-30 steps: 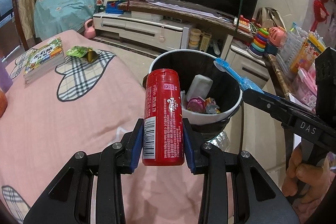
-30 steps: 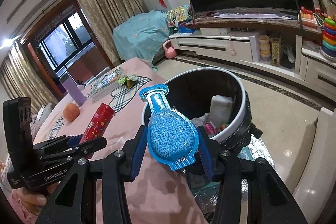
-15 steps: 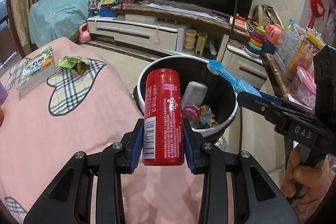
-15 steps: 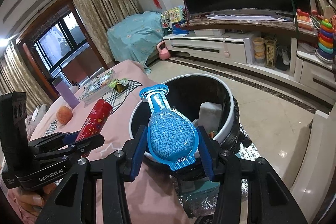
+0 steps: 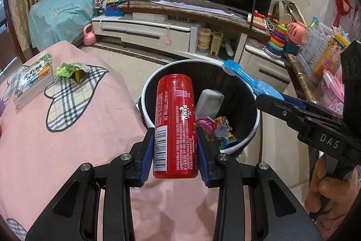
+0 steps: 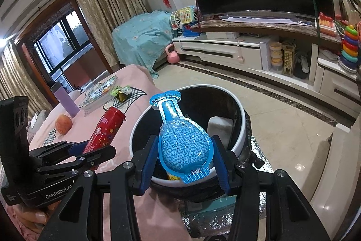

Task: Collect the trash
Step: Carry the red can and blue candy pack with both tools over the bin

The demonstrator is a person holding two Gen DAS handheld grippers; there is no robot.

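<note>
the left gripper is clenched on a red can, held upright over the near rim of the trash bin. the right gripper grasps a blue bulb-shaped pouch above the bin's opening. the bin stands just beside the edge of the pink bed and holds wrappers. a green wrapper lies near the bed's far edge beside a book.

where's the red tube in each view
Left wrist: red tube at centre, upright between the left tongs, in front of the bin.
Right wrist: red tube at left, tilted, in the left tongs.
Shared landmark: the white-rimmed bin.
</note>
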